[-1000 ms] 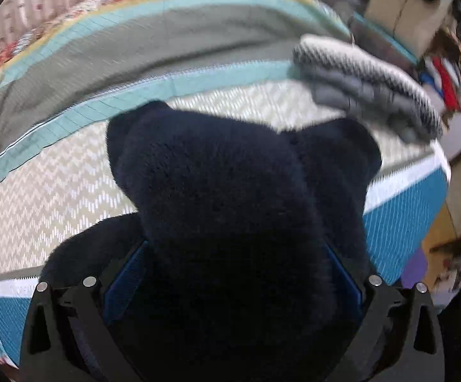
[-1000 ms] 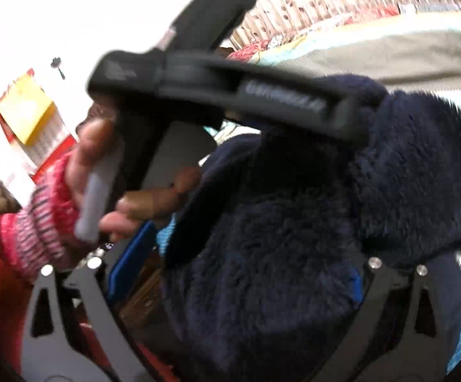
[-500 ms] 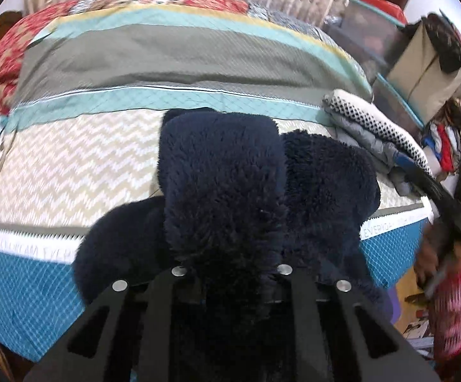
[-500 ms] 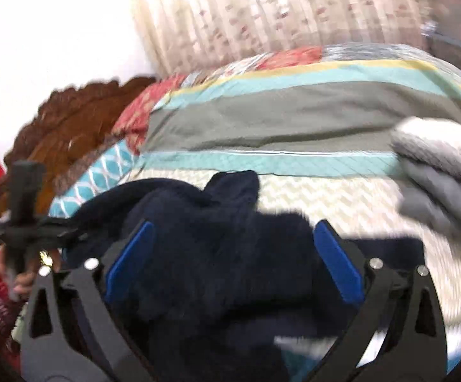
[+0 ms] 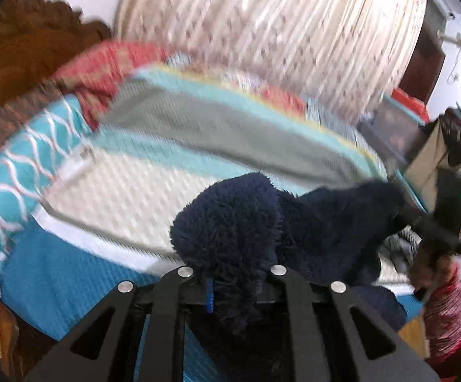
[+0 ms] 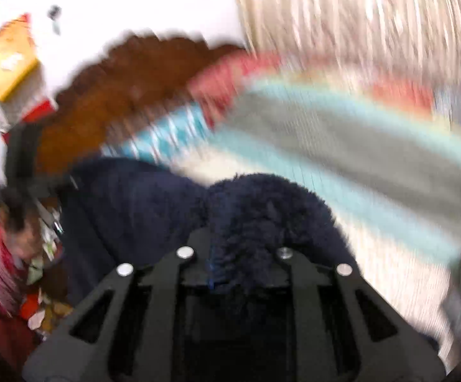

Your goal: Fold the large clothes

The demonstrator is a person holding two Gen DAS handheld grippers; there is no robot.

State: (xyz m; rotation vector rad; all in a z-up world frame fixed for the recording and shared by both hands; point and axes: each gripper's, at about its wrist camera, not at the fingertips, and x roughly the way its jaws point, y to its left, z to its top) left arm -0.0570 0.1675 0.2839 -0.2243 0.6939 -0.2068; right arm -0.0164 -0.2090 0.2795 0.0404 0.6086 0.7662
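Striped bed (image 5: 198,133) behind | navy fleece garment (image 5: 325,222) lifted above bed, stretched between grippers | left gripper (image 5: 230,273) closing, pinching one end | right gripper (image 6: 233,254) closing, pinching the other.

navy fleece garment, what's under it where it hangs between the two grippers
Under the navy fleece garment, pinched by the closing left gripper and closing right gripper, lies the striped bedspread. Whatever sits directly beneath the fleece is covered; a grey clothes pile peeks out at its edge.
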